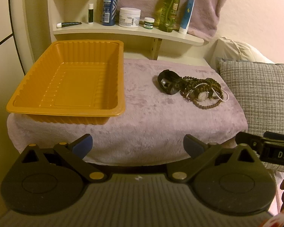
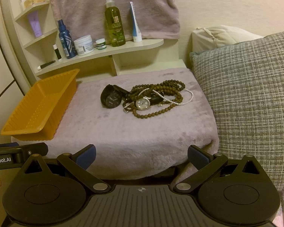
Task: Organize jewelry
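An empty orange plastic tray (image 1: 26, 106) (image 2: 11, 130) sits on the left of a lilac fleece-covered surface (image 1: 151, 117) (image 2: 123, 141). To its right lies a jewelry pile: a black watch (image 1: 167, 84) (image 2: 111, 99), a silver-faced watch (image 1: 203, 96) (image 2: 143, 103), brown bead strands (image 1: 208, 84) (image 2: 161, 87) and a thin pearl strand (image 2: 187, 96). My left gripper (image 1: 138, 145) is open at the near edge, holding nothing. My right gripper (image 2: 141, 156) is also open and holds nothing, well short of the pile. Each gripper's body shows at the other view's edge (image 1: 270, 147) (image 2: 15, 155).
A curved shelf (image 1: 123, 31) (image 2: 108, 53) behind the surface carries bottles, jars and tubes. A lilac towel (image 2: 113, 5) hangs on the wall. A grey woven cushion (image 1: 259, 87) (image 2: 246, 98) flanks the right side, with a cream pillow (image 2: 223, 36) behind it.
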Demonstrator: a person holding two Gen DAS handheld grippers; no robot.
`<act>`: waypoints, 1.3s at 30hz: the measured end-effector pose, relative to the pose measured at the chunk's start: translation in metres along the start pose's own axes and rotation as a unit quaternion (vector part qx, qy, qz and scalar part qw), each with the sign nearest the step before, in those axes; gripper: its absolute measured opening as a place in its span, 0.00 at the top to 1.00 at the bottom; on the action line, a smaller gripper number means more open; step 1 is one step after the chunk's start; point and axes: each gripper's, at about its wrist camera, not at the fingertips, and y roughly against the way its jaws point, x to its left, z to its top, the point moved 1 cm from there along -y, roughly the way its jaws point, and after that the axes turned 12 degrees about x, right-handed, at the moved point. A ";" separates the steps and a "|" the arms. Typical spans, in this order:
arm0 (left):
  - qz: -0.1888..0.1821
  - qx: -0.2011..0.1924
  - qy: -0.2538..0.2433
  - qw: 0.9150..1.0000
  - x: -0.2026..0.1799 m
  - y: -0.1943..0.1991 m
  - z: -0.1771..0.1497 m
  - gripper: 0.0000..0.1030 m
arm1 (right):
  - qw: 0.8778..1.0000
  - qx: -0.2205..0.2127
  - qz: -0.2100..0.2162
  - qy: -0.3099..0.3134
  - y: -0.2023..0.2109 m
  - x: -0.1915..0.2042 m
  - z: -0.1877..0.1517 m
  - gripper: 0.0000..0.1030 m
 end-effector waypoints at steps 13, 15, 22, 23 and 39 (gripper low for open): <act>-0.004 -0.005 0.007 1.000 0.005 0.001 -0.001 0.02 | 1.000 -0.002 0.001 0.002 -0.001 0.003 0.004 0.01; -0.008 -0.008 0.012 1.000 0.006 0.002 -0.001 0.02 | 1.000 -0.003 0.002 0.001 -0.002 0.004 0.005 0.01; -0.051 -0.047 0.087 0.994 0.038 0.015 0.000 0.03 | 1.000 -0.010 0.007 -0.003 -0.004 0.003 0.004 0.01; -0.059 -0.059 0.108 0.991 0.047 0.018 0.000 0.03 | 1.000 -0.011 0.008 -0.004 -0.005 0.003 0.003 0.01; -0.020 -0.178 0.316 0.931 0.212 0.026 -0.004 0.31 | 0.999 0.017 0.001 0.027 -0.039 0.026 0.013 0.01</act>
